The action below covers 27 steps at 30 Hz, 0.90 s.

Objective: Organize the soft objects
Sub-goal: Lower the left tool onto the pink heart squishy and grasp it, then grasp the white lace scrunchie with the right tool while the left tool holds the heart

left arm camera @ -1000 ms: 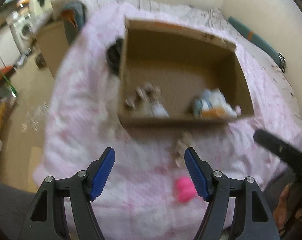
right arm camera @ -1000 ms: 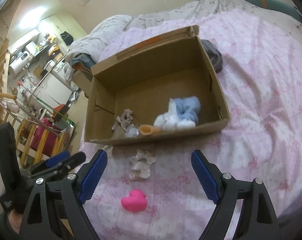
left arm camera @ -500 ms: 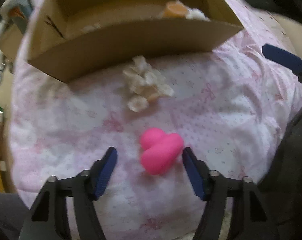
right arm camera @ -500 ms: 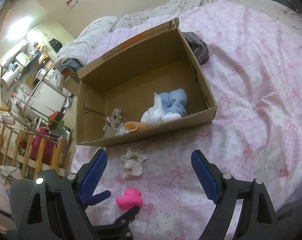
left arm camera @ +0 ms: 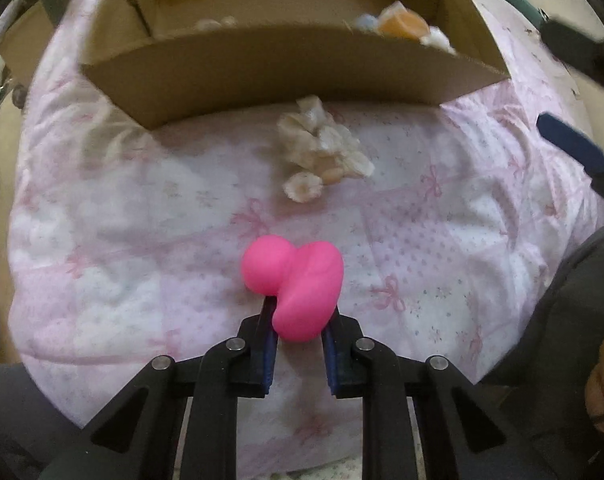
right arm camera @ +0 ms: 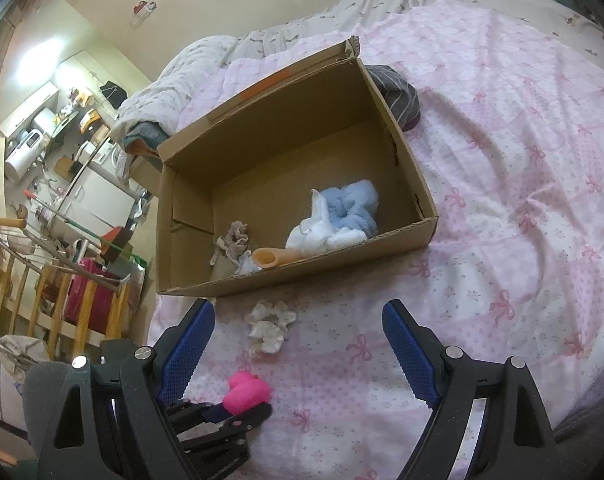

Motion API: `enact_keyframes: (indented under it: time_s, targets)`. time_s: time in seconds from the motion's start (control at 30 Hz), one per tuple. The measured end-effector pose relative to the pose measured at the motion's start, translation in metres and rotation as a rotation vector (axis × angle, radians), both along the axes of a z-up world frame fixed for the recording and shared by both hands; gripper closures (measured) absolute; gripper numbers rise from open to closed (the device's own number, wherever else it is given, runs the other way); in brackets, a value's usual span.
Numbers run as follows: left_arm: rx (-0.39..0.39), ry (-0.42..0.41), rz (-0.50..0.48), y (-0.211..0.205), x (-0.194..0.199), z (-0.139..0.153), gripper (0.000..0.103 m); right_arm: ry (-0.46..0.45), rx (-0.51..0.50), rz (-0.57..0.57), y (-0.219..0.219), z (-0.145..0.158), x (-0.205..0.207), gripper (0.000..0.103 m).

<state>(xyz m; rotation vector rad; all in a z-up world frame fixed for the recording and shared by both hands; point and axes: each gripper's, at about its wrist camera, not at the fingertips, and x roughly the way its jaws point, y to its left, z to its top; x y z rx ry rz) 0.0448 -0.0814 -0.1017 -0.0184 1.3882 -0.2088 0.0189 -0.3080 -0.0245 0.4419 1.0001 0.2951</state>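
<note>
One pink duck clamped in the left gripper; right gripper open. One cream scrunchie near one cardboard box; bare quilt right.

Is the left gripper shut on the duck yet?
Yes. The left gripper has both fingers pressed against the pink duck, which is on the quilt.

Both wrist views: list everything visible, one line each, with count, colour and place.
pink duck: 1, pink, on the quilt, clamped in the left tool
cream scrunchie: 1, off-white, on the quilt by the box's near wall
cardboard box: 1, brown, open, on the quilt
blue-white cloth: 1 bundle, inside the box
beige cloth: 1, inside the box
orange item: 1, inside the box
striped cloth: 1, dark, behind the box
quilt: 1, pink-white
left tool: shut on the duck
right tool: open
</note>
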Motion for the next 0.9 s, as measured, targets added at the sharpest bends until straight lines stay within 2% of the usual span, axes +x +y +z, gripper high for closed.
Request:
enact_keyframes:
  time_s: [0.2, 0.3, 0.43, 0.6, 0.7, 0.83, 0.9]
  targets:
    - [-0.011, -0.044, 0.140, 0.038, -0.002, 0.021, 0.085, 0.043, 0.040, 0.022, 0.005, -0.009, 0.006, 0.012]
    - [0.029, -0.092, 0.200, 0.051, 0.001, 0.029, 0.085, 0.101, 0.031, 0.059, 0.016, -0.023, 0.011, 0.012]
    - [0.052, -0.134, 0.239, 0.058, 0.004, 0.038, 0.085, 0.189, -0.003, 0.142, 0.041, -0.045, 0.025, 0.012]
    - [0.067, -0.135, 0.280, 0.064, 0.009, 0.037, 0.085, 0.220, -0.032, 0.200, 0.070, -0.064, 0.040, 0.012]
    - [0.072, -0.116, 0.293, 0.064, 0.012, 0.031, 0.085, 0.237, -0.081, 0.220, 0.085, -0.076, 0.047, 0.016]
    - [0.085, -0.102, 0.300, 0.061, 0.017, 0.023, 0.085, 0.206, -0.189, 0.254, 0.102, -0.081, 0.050, 0.017]
    - [0.104, -0.113, 0.297, 0.060, 0.018, 0.023, 0.085, 0.214, -0.237, 0.283, 0.110, -0.087, 0.050, 0.027]
